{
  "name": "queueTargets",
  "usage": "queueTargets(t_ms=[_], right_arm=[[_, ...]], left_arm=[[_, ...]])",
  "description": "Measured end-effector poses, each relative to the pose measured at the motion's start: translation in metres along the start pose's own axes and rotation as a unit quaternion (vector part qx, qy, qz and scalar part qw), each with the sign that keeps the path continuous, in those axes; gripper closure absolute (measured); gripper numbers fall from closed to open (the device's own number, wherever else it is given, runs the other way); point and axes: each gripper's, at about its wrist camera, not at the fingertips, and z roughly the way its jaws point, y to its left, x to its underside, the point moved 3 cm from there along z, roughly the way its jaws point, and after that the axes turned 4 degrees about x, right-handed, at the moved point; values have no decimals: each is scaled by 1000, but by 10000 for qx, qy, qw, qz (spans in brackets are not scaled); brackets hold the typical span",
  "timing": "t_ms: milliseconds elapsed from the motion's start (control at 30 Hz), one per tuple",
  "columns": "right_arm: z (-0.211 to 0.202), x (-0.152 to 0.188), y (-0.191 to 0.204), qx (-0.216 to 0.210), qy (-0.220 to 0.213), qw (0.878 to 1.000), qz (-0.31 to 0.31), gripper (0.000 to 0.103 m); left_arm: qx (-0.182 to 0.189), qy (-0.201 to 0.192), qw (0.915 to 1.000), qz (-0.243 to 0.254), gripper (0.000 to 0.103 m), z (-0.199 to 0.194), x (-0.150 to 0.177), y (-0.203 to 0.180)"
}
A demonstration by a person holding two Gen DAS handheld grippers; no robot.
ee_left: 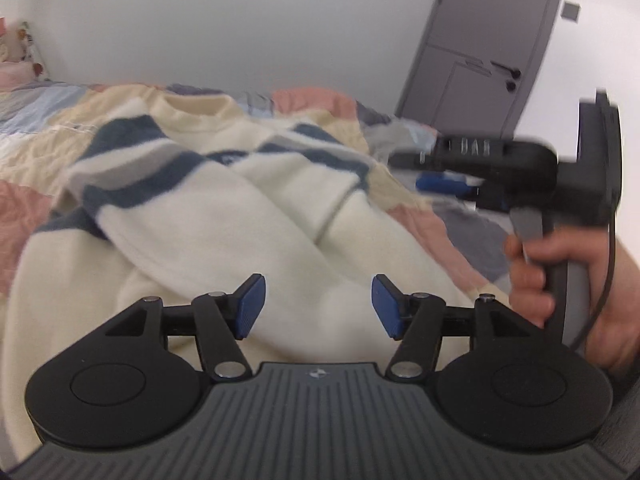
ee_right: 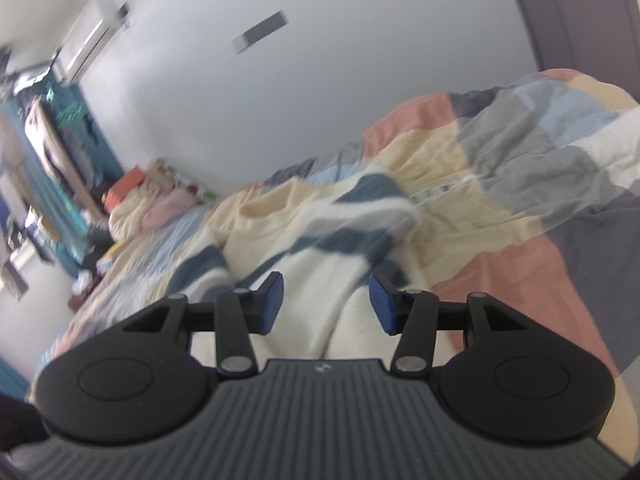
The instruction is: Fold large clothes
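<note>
Both sets of jaws stand apart with nothing pinched between their blue pads: the left gripper (ee_left: 318, 306) has its jaws spread wide over the cream fabric below, and the right gripper (ee_right: 326, 304) has its jaws parted somewhat less, also hanging above the cloth without pressing on it. The task's thing is a large cream sweater (ee_left: 224, 216) with dark blue and grey stripes across the chest and sleeves; it lies spread on the bed, neck opening (ee_left: 196, 110) toward the far wall, and both striped sleeves (ee_left: 132, 168) are folded in over the body so that they cross near its middle. In the right wrist view the same sweater (ee_right: 320, 248) fills the space ahead of the jaws, one striped sleeve blurred. Under it is a patchwork quilt (ee_right: 512, 184) in pink, pale yellow, grey and light blue blocks, rumpled toward the far side. In the left wrist view the right gripper's black body (ee_left: 520, 168) shows at the right edge, held by a hand (ee_left: 560, 280) wrapped round its handle, just beside the sweater's edge. Farther out, a grey door (ee_left: 492, 40) stands against the white wall, and pillows (ee_left: 20, 52) sit at the bed's far left corner.
</note>
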Motion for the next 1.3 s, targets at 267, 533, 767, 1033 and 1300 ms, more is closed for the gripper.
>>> queueTargets(t_ms=[267, 533, 767, 1033, 1300], right_arm=[[19, 26, 34, -407, 593, 9963, -475, 52], [42, 53, 63, -535, 1016, 9893, -900, 53], [65, 57, 67, -395, 1091, 9881, -1007, 67], [99, 69, 69, -258, 1334, 9841, -1143, 68], [112, 72, 69, -262, 1354, 9822, -1276, 68]], left_arm=[[-244, -372, 9980, -457, 36, 2, -24, 47], [-927, 69, 9924, -813, 36, 40, -24, 102], [-1113, 307, 9903, -774, 36, 61, -17, 125], [-1080, 413, 9903, -776, 36, 77, -4, 142], [-984, 368, 9894, -1004, 36, 78, -2, 150]])
